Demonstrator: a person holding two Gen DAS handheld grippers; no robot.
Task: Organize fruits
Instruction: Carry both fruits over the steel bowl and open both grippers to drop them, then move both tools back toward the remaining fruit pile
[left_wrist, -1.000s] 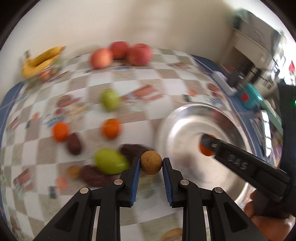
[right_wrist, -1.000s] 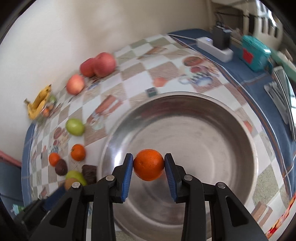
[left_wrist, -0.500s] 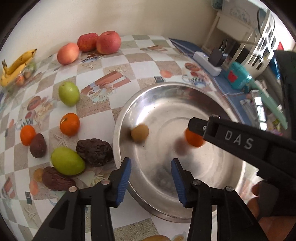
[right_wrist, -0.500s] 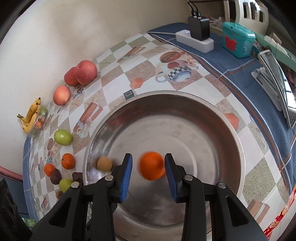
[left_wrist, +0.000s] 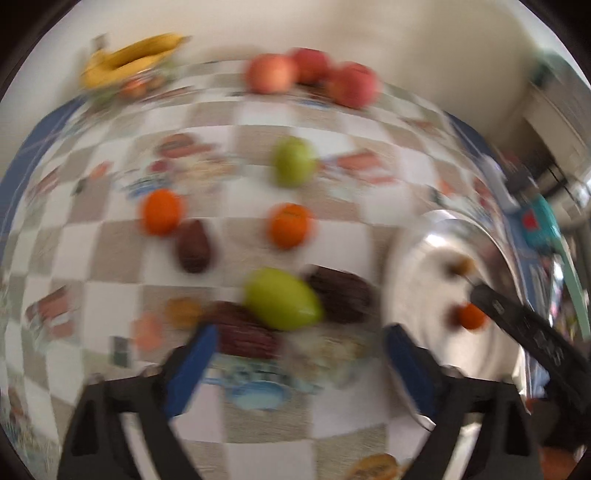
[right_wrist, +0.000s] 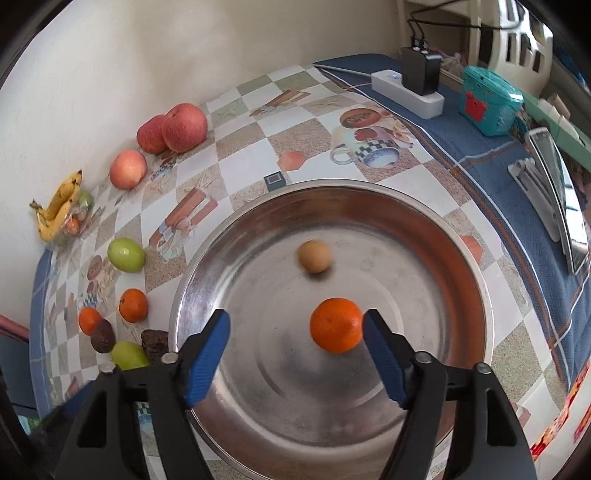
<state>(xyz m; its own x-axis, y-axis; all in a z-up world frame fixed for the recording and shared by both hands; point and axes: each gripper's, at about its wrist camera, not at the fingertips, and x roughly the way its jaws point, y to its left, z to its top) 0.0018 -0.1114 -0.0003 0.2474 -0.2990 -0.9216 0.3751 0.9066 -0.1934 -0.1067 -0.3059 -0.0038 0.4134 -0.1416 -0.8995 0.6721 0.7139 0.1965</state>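
An orange (right_wrist: 335, 325) and a small tan fruit (right_wrist: 314, 256) lie loose in the steel bowl (right_wrist: 476, 310), the orange at about five o'clock from the tan one and just beside the right tongs (right_wrist: 296, 357), which hang spread wide and empty over the bowl. The left tongs (left_wrist: 297, 363), blurred, are spread too, holding nothing, over the checked tabletop (left_wrist: 243, 122). A green fruit (left_wrist: 282, 303) lies at twelve o'clock from them, between two dark brown fruits.

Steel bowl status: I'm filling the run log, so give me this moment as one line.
left gripper open, empty | right gripper open, empty | steel bowl holds orange, tan fruit | other fruit on table
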